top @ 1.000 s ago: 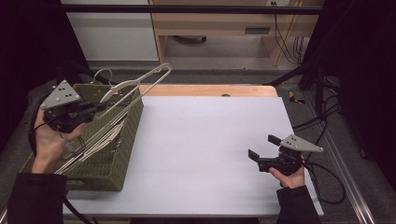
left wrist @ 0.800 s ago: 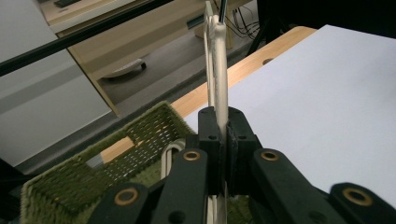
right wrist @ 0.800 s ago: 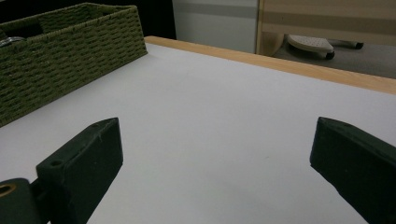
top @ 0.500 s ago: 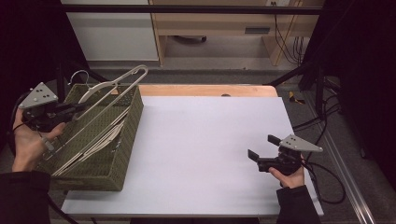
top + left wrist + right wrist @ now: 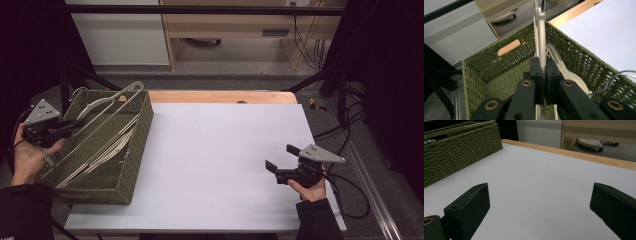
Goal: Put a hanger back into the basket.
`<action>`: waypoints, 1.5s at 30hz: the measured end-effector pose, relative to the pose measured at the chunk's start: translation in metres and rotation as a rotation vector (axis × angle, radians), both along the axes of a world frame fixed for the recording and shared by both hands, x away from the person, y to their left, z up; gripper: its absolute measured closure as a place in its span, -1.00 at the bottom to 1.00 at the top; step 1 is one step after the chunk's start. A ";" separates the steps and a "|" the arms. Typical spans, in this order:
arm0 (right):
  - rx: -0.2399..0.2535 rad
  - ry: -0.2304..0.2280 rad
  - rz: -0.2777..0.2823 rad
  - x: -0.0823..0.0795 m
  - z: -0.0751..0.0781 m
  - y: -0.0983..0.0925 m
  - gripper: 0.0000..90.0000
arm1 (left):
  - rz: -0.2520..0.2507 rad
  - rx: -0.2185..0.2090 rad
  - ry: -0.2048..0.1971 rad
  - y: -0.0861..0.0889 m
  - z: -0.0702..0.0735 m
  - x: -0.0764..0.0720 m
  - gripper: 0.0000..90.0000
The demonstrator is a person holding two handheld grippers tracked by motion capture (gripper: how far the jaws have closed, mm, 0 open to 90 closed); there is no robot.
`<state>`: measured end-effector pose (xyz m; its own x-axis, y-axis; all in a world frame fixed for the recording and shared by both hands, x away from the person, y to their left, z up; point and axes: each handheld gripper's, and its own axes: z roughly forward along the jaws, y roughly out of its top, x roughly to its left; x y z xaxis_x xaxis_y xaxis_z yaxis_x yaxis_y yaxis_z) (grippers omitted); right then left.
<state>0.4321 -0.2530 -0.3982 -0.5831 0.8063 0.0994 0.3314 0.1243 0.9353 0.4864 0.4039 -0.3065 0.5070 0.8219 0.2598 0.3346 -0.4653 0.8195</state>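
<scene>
My left gripper [image 5: 74, 125] is shut on the thin bar of a cream hanger [image 5: 125, 95] at the left side of a green woven basket [image 5: 142, 131]. In the left gripper view the black pads [image 5: 535, 75] pinch the cream hanger [image 5: 540, 30] edge-on above the basket [image 5: 579, 57]. The hanger slants up over the basket's far end. More pale hangers [image 5: 107, 152] lie inside the basket. My right gripper [image 5: 281, 157] rests open over the white table [image 5: 220, 150] at the right, nothing between its jaws [image 5: 540, 195].
A wire hanger [image 5: 616, 77] curves over the basket's wall. The basket [image 5: 456, 152] stands at the table's left edge. A wooden strip [image 5: 220, 96] runs along the table's far edge. Cables trail off the right side [image 5: 345, 130].
My left hand has moved left and down, bringing the held hanger lower over the basket. The right gripper has stayed where it was.
</scene>
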 end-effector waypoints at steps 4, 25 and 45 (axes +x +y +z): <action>-0.001 0.001 -0.001 0.000 -0.001 0.001 -0.93 | 0.003 0.016 0.008 0.002 -0.009 -0.002 0.92; -0.011 0.010 0.008 0.001 -0.002 0.003 -0.93 | -0.007 0.077 0.105 -0.008 -0.055 0.003 0.92; -0.007 0.008 0.005 0.001 -0.003 0.004 -0.93 | 0.018 -0.003 0.351 -0.020 -0.070 0.005 0.57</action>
